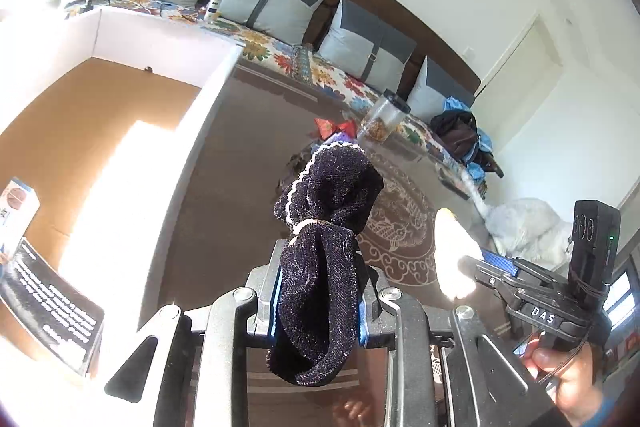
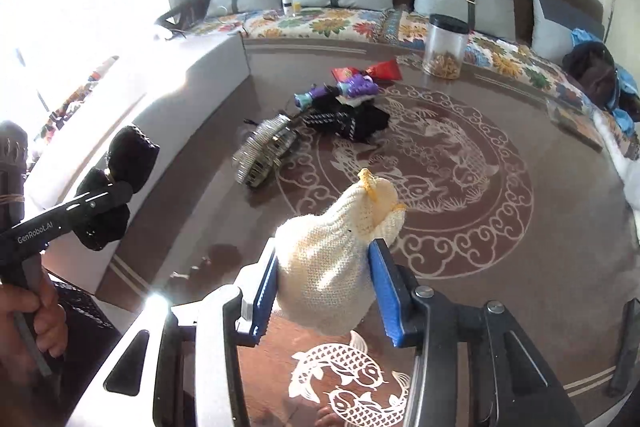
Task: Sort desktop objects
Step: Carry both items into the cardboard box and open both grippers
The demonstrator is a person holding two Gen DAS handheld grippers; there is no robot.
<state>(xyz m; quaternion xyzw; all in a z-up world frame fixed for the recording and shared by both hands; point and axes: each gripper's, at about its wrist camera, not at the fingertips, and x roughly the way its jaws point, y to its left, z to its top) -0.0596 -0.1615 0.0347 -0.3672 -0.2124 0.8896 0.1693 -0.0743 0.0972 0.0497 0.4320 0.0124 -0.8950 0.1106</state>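
My left gripper is shut on a dark glittery fabric bow with white trim, held up above the brown patterned table. In the right wrist view that bow hangs from the left gripper beside the white box. My right gripper has its blue pads pressed on a cream knitted pouch with yellow edging, lifted over the table. The left wrist view shows the right gripper at the right, carrying the pouch.
An open white-walled box with a brown floor stands at the left and holds a dark printed package. A pile of a purple toy, a red packet, black items and a silver clip lies mid-table. A clear jar stands near the sofa.
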